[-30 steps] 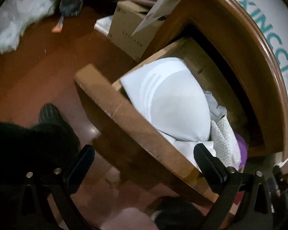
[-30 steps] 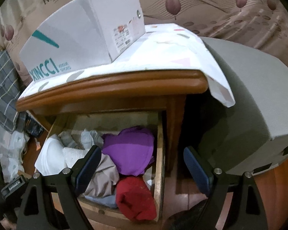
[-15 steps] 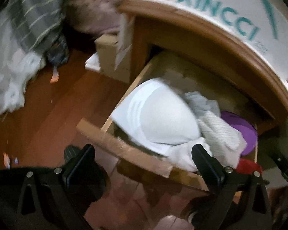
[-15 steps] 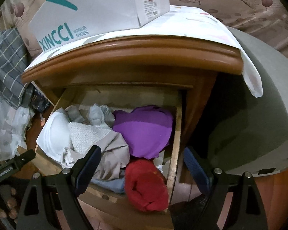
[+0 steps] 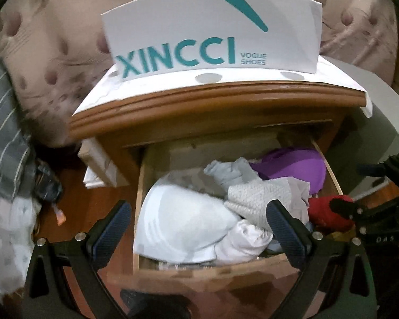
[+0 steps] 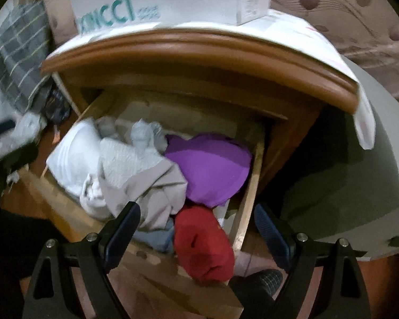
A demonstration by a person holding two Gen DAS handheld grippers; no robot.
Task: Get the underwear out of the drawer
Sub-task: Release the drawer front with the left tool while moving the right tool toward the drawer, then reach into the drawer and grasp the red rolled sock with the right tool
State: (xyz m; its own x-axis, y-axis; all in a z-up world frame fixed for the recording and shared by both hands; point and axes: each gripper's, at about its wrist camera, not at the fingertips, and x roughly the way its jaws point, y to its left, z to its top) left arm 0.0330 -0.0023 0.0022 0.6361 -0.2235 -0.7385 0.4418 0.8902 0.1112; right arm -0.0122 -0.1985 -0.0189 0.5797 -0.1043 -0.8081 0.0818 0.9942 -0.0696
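The open wooden drawer [image 6: 248, 194] holds a loose heap of underwear: a white moulded bra [image 5: 183, 223], a purple garment [image 6: 210, 167] and a rolled red piece [image 6: 202, 244]. All appear light, soft and limp; pinch a raised fold. The left claw [image 5: 202, 231] and right claw [image 6: 196, 231] hover wide open, empty. The white shoebox [image 5: 212, 32] reads "XINCCI VOGUE SHOES".

- Setting was a home bedroom.
- Wooden nightstand [image 5: 215, 109], drawer [image 5: 199, 271] of underwear open.
- Tufted headboard [image 5: 53, 61] at 10 o'clock.
- Shoe box [image 5: 212, 32] on top.
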